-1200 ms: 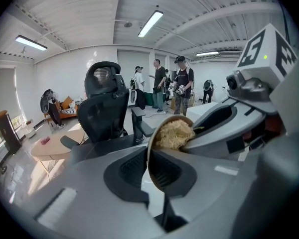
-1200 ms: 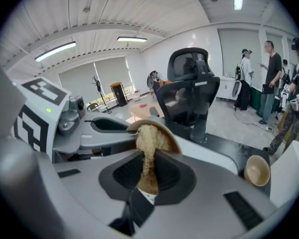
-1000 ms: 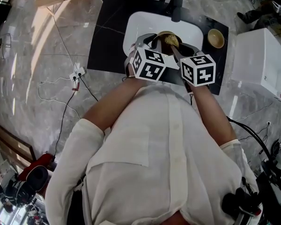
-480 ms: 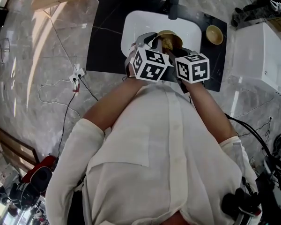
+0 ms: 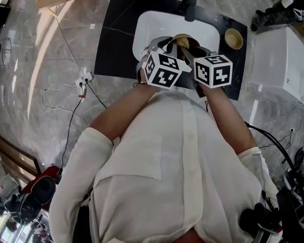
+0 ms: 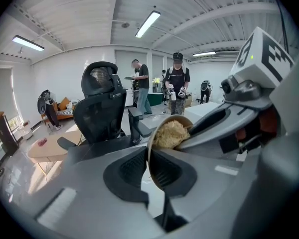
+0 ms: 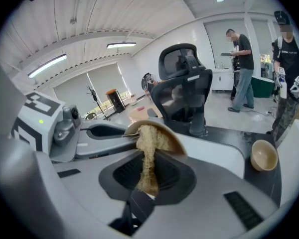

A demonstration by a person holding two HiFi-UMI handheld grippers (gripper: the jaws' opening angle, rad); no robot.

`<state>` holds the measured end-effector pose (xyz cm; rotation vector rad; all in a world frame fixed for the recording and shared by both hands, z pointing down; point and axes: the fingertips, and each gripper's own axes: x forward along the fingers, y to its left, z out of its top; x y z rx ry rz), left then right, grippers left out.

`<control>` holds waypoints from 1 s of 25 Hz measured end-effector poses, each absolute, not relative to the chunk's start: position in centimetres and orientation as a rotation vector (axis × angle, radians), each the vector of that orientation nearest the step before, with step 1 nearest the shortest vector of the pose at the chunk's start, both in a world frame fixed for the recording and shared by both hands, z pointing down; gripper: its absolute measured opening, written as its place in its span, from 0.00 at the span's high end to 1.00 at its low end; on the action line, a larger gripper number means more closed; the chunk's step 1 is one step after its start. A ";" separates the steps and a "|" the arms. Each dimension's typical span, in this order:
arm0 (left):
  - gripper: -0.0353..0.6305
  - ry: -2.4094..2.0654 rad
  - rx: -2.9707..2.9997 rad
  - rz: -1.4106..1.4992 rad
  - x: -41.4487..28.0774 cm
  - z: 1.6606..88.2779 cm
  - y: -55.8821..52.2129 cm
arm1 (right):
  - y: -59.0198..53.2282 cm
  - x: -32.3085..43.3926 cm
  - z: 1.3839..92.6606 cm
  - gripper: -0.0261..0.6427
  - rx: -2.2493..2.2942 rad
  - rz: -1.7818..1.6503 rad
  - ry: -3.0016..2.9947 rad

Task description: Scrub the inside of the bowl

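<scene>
left gripper [image 6: 149, 169] clamps bowl [image 7: 170, 136] rim (bowl on edge, mouth rightward) | right gripper [image 7: 148, 176] pinches scrubber [image 7: 148, 144]

The head view is looking steeply down; both gripper views are peering closely along their jaws, sharing the bowl [image 7: 170, 136] and office chair [image 7: 184, 83].
</scene>
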<state>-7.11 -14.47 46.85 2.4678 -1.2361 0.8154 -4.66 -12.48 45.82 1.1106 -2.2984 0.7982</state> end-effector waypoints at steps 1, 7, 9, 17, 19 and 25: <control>0.92 -1.235 2.462 0.810 -7.2 46.9 -14.4 | -12.6 -4.4 45.5 0.89 1.122 0.793 -2.304; 0.93 -1.228 2.396 0.711 -8.5 46.9 -15.2 | -11.1 -2.8 43.1 0.89 1.146 0.779 -2.386; 0.93 -1.197 2.381 0.674 -8.8 46.9 -15.3 | -10.5 -2.2 42.1 0.89 1.139 0.779 -2.434; 0.93 -1.149 2.300 0.560 -9.6 47.0 -15.4 | -8.7 0.1 39.7 0.89 1.133 0.752 -2.529; 0.93 -1.092 2.293 0.547 -9.3 47.1 -15.2 | -8.6 0.8 38.7 0.89 1.130 0.709 -2.583; 0.93 -0.723 2.309 0.389 -6.7 46.1 -13.8 | -9.2 3.1 36.8 0.89 1.012 0.648 -2.711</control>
